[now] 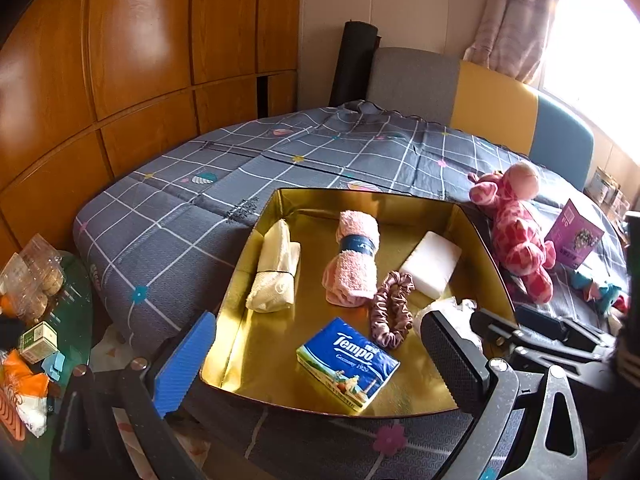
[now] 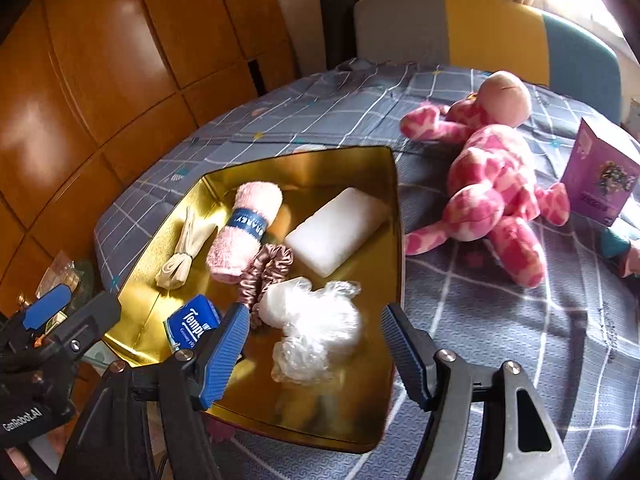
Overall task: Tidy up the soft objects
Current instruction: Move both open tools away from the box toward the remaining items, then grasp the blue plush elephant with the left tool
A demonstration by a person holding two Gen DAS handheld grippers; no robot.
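Hovering open over the gold box, right gripper [image 2: 312,356] holds nothing.

Its blue pads stand wide apart at the bottom of the right wrist view, the white plastic-wrapped bundle [image 2: 316,332] lying between and beyond them on the box floor, seemingly let go; left gripper [image 1: 320,356] likewise gapes empty at the bottom of its view, above the Tempo tissue pack [image 1: 347,364]; beyond sit the scrunchie [image 2: 266,276], pink rolled towel [image 2: 244,236], white block [image 2: 336,230] and cream pouch [image 2: 186,248], all inside the gold box [image 2: 396,240]; the pink plush giraffe [image 2: 488,184] lies outside, right of centre, on the bedspread [image 2: 500,340]. Likely next: lift clear without snagging the wrap, then pinch the plush at its body; keep the box steady.
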